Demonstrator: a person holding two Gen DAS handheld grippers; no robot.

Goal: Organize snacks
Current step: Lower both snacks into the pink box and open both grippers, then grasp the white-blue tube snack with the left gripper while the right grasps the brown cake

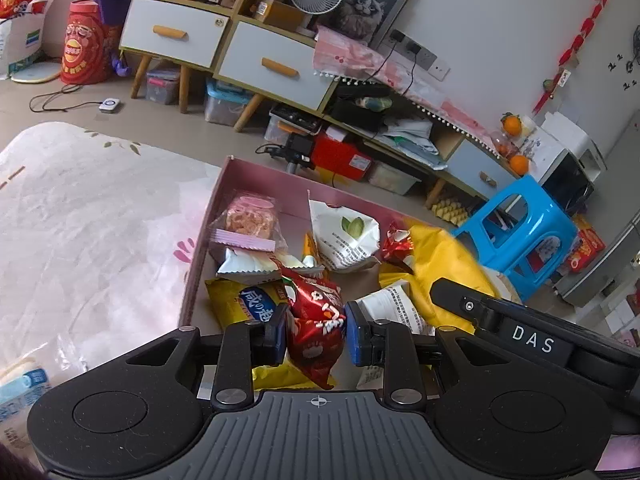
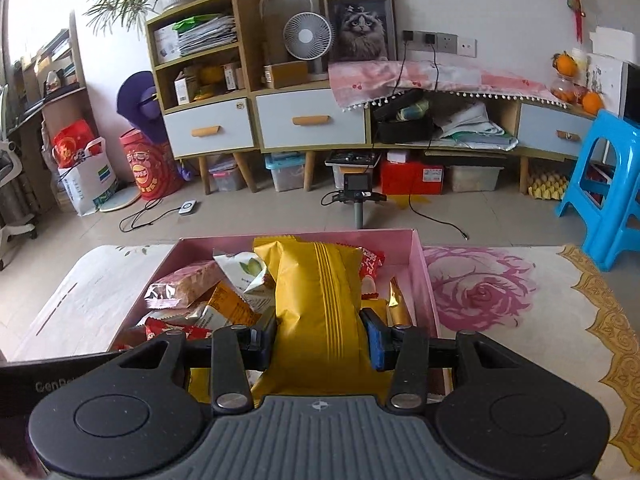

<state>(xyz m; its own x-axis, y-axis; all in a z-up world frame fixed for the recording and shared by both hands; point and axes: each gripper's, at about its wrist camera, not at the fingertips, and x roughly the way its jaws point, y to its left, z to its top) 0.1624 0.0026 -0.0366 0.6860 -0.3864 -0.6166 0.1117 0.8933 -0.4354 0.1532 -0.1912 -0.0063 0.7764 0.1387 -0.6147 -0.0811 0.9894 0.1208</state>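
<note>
Sorting: most snacks already lie in the pink box, which sits on the floral-covered bench
Left gripper: clenched on the red packet, over the box's near end
Right gripper: grasping the yellow bag above the box
Left to do: judged, setting both down; one pale pack lies outside at the bench's near edge
Crowding: white pistachio bag, pink wafer pack leave little bare floor in the box

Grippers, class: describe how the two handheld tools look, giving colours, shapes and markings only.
Both the left gripper and right gripper are black, with blue fingertip pads, silver rivets, round side discs and a ribbed grey centre plate bearing a crosshair. White "DAS" lettering marks one arm.
</note>
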